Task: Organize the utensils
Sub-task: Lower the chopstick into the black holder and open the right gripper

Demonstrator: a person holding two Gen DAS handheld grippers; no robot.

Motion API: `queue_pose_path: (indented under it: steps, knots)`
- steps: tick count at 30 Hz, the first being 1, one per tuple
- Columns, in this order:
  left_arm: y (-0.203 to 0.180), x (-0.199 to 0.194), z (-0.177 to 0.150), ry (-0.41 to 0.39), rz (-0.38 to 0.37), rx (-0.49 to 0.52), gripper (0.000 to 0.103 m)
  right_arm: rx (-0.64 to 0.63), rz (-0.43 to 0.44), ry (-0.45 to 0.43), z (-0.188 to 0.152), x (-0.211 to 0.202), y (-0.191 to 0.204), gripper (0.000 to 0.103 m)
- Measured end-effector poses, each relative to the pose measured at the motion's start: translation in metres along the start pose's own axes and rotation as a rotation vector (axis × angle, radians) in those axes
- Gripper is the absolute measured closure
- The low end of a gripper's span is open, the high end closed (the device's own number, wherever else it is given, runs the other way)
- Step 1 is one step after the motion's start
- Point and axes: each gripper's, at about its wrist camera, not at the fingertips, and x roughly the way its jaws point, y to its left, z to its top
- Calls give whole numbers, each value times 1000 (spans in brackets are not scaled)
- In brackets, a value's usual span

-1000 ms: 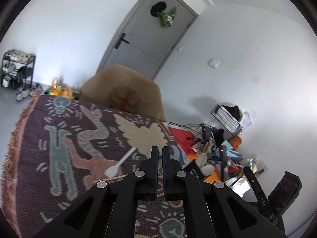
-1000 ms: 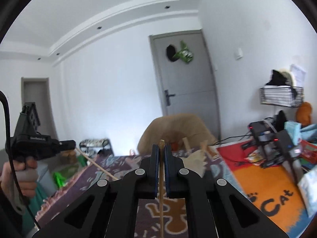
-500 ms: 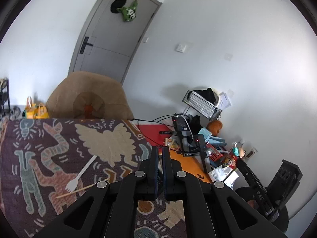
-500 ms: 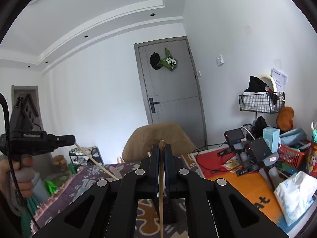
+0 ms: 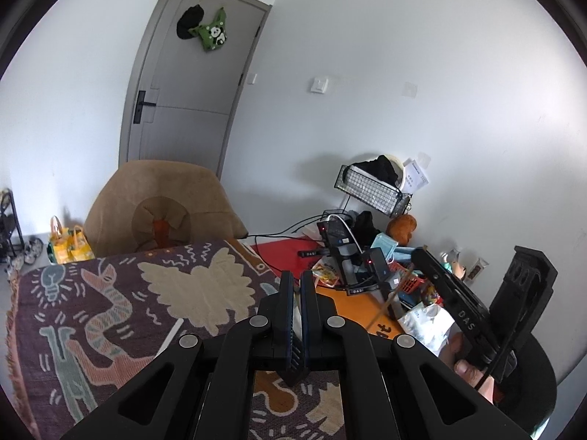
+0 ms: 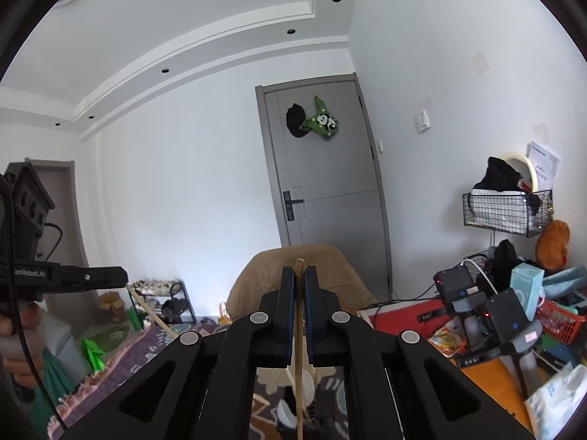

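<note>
My right gripper [image 6: 299, 269] is shut on a wooden chopstick [image 6: 299, 366], which stands upright between the pads and pokes out just above the tips. In the left wrist view that gripper [image 5: 416, 253] hangs at the right, a hand under it, its chopstick [image 5: 385, 306] slanting down to the left. My left gripper [image 5: 297, 275] is shut above the patterned cloth [image 5: 91, 311]. From the right wrist view the left gripper [image 6: 124, 278] holds a second wooden chopstick [image 6: 150, 310] at its tip, slanting down to the right. White utensils [image 6: 286, 412] show blurred below the right gripper.
A brown padded chair [image 5: 165, 201] stands behind the table. On the right, an orange mat [image 5: 352, 304] carries chargers with cables, a red basket [image 6: 557, 322], a tissue pack [image 5: 425, 322] and a wire basket [image 5: 374, 190]. A grey door [image 6: 326, 201] is behind.
Both grippers rose, and the table sank lower in both views. The left gripper swung right and rolled; the white fork and loose stick on the cloth left its view. Both stayed shut.
</note>
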Motion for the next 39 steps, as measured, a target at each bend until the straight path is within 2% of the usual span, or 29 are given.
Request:
queue_pose_path:
  steps: [7, 18, 29, 35, 39]
  knots:
    - [2, 12, 9, 15, 16, 15, 100, -11, 1, 20, -5, 31, -2, 97]
    - [-4, 23, 17, 25, 29, 45, 100, -20, 10, -29, 16, 30, -1, 97]
    - [-12, 34, 17, 47, 36, 72, 100, 27, 32, -16, -6, 45, -15, 97]
    - [-15, 40, 18, 63, 43, 87, 100, 49, 54, -32, -1, 47, -20, 97]
    - [-17, 44, 18, 73, 41, 92, 100, 34, 52, 2, -10, 50, -19, 97]
